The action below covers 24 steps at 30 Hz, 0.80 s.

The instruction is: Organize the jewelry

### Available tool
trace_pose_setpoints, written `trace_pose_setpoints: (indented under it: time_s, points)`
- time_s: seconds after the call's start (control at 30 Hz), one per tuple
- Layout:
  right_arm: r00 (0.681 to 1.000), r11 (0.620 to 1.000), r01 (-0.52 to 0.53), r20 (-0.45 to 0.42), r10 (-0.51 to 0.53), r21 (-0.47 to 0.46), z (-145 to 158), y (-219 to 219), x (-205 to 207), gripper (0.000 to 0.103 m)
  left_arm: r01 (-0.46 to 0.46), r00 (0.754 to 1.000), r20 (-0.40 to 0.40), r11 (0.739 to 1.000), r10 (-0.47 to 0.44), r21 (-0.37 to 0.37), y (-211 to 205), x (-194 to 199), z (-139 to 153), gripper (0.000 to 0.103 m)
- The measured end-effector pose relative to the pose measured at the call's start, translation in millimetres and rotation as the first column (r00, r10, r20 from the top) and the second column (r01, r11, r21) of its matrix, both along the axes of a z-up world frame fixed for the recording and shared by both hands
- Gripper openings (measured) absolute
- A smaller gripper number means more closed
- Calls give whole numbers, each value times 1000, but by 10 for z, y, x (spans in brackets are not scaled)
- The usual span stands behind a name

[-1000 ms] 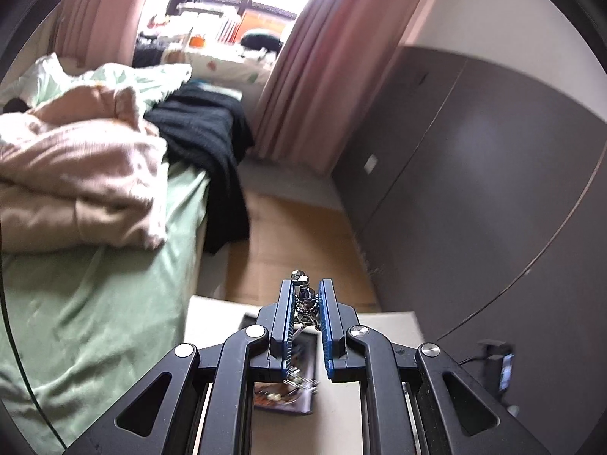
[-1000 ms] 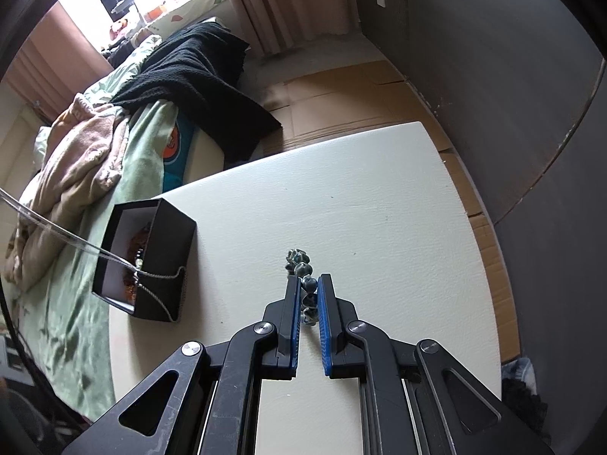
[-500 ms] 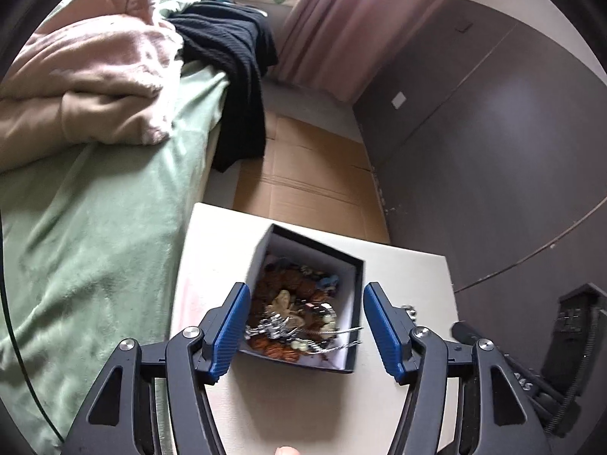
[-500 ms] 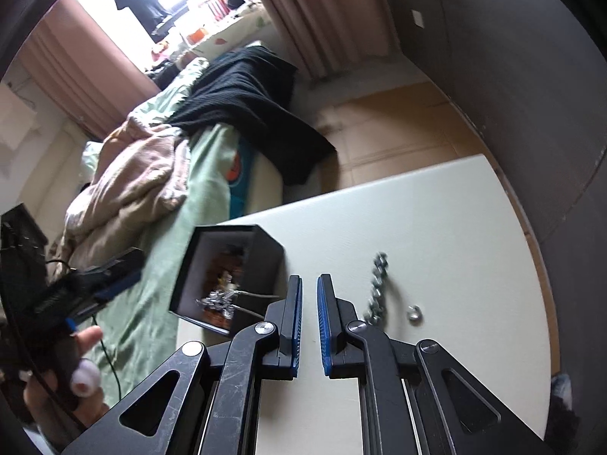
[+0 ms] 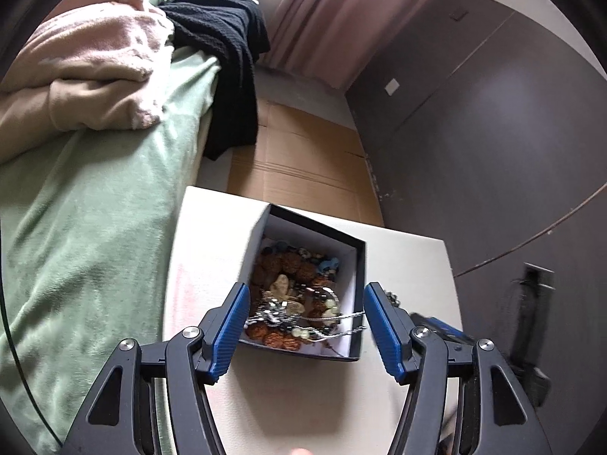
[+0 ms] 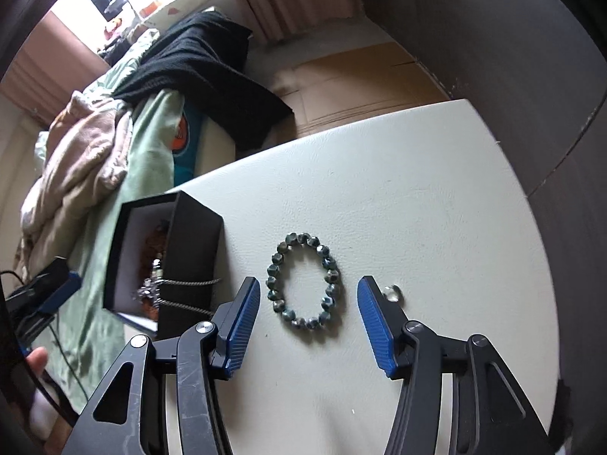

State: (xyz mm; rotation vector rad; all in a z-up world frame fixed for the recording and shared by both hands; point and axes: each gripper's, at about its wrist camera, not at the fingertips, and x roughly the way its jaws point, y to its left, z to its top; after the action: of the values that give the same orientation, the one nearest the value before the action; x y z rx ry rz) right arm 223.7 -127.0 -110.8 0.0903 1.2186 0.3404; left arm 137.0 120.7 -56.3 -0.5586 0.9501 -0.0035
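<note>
Your right gripper (image 6: pixel 309 316) is the nearer one: its jaws are opening with nothing pinched, and the green bead bracelet (image 6: pixel 303 282) lies flat on the white table (image 6: pixel 436 204) just ahead, framed between the blue pads (image 6: pixel 373 316) as a ring slightly longer fore-and-aft, so closing would likely catch one side of the loop. Just beyond the right pad sits a small clear bead (image 6: pixel 392 292), and to the left stands the black box (image 6: pixel 197 235) with a silver chain (image 6: pixel 189 282) draped over its wall. Your left gripper (image 5: pixel 307 326) hangs spread and empty above that box (image 5: pixel 360 265), over the heaped jewelry (image 5: pixel 296 295).
</note>
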Motion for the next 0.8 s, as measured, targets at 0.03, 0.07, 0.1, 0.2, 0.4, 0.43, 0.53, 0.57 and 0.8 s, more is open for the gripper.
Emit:
trace_pose_setpoints:
  time_s: [0.03, 0.07, 0.1, 0.2, 0.4, 0.43, 0.53, 0.57, 0.8]
  points:
    - [1000, 1000, -4, -5, 4, -24, -59, 44, 24, 54, 9, 1000, -2, 1000, -9, 3, -34, 13, -10, 63]
    - [1000, 998, -13, -13, 12, -54, -136, 91, 44, 54, 15, 1000, -4, 1000, -15, 5, -54, 20, -16, 63]
    - [1000, 998, -17, -19, 15, -68, -190, 113, 55, 54, 19, 1000, -5, 1000, -19, 6, -72, 30, -25, 63]
    - [999, 990, -36, 4, 37, -139, -240, 213, 35, 47, 8, 1000, -8, 1000, -8, -1, -59, 42, -42, 63]
    - [995, 966, -90, 28, 100, -244, -259, 290, -34, 12, -37, 999, -22, 999, 36, -12, 56, 34, -86, 63]
    - [995, 968, -91, 24, 99, -232, -261, 256, -31, 11, -36, 999, -24, 999, 36, -11, 52, 39, -95, 63]
    - [997, 983, -71, 12, 74, -171, -226, 125, -9, 11, -27, 999, -34, 1000, 27, -6, 9, 65, -123, 63]
    - [998, 987, -62, 15, 65, -146, -184, 68, -10, 11, -19, 999, -36, 1000, 19, -3, -23, 76, -132, 63]
    - [998, 1000, -14, 65, 13, 14, 170, -279, -36, 11, 58, 998, -26, 997, -57, 60, -369, 145, -122, 63]
